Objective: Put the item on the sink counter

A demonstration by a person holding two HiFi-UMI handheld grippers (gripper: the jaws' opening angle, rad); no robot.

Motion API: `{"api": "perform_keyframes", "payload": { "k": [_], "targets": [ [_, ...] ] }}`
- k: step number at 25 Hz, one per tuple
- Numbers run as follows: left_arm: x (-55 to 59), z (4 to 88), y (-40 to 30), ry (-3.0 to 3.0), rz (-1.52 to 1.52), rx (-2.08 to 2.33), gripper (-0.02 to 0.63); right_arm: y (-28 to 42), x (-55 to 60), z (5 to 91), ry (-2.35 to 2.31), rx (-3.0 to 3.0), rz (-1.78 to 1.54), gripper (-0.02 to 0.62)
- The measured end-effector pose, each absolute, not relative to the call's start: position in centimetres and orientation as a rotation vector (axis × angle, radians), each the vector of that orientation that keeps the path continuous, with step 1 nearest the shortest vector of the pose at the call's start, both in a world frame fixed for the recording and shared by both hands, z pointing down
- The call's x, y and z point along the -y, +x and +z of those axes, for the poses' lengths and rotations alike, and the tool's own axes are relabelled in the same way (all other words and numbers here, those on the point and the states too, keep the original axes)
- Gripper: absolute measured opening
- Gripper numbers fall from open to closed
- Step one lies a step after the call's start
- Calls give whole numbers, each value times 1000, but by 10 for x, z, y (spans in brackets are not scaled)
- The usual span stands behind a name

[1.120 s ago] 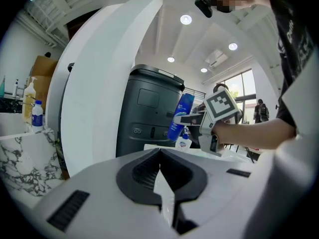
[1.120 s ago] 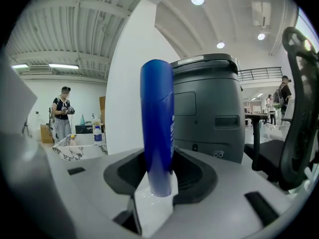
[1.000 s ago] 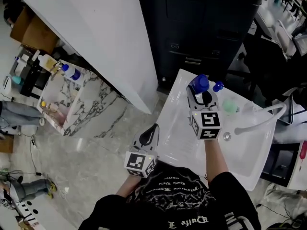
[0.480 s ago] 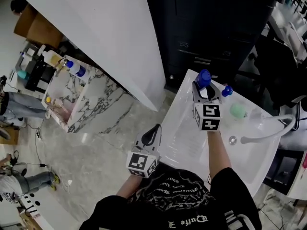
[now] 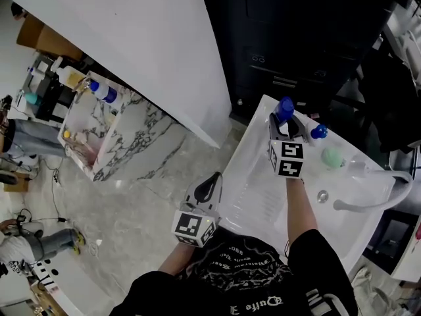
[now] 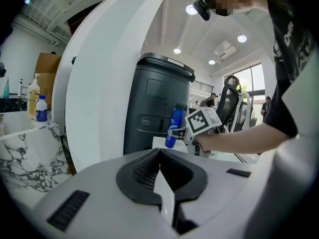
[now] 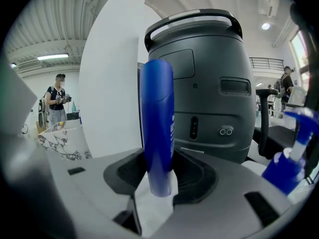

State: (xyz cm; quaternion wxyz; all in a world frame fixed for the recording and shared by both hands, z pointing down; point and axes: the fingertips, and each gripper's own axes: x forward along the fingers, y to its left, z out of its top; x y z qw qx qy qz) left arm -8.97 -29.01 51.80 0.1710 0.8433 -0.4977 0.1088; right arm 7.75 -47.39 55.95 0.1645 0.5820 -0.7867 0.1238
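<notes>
A tall blue bottle [image 5: 284, 109] stands upright between the jaws of my right gripper [image 5: 287, 125], which is shut on it over the far edge of the white sink counter [image 5: 260, 176]. I cannot tell whether the bottle touches the counter. In the right gripper view the blue bottle [image 7: 157, 128] fills the gap of the right gripper [image 7: 158, 176]. My left gripper [image 5: 209, 180] hangs shut and empty beside the counter's near left edge. In the left gripper view the left gripper [image 6: 160, 153] points toward the blue bottle [image 6: 174, 128].
A blue spray bottle [image 5: 319, 131] and a green thing [image 5: 332, 157] stand on the counter right of the held bottle. A faucet [image 5: 368, 199] arches over the basin. A dark grey bin [image 5: 289, 45] stands behind, a white curved wall [image 5: 145, 38] to the left, a marble shelf [image 5: 99, 130] with bottles beyond.
My right gripper has sunk toward the counter's far edge with the blue bottle still in it. The left gripper has barely shifted.
</notes>
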Motion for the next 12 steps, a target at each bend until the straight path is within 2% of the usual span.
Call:
{"api": "perform_keyframes", "payload": {
  "k": [12],
  "targets": [
    [298, 528, -93, 2374, 382, 1452, 6, 83, 482, 581, 1656, 2238, 339, 156]
  ]
}}
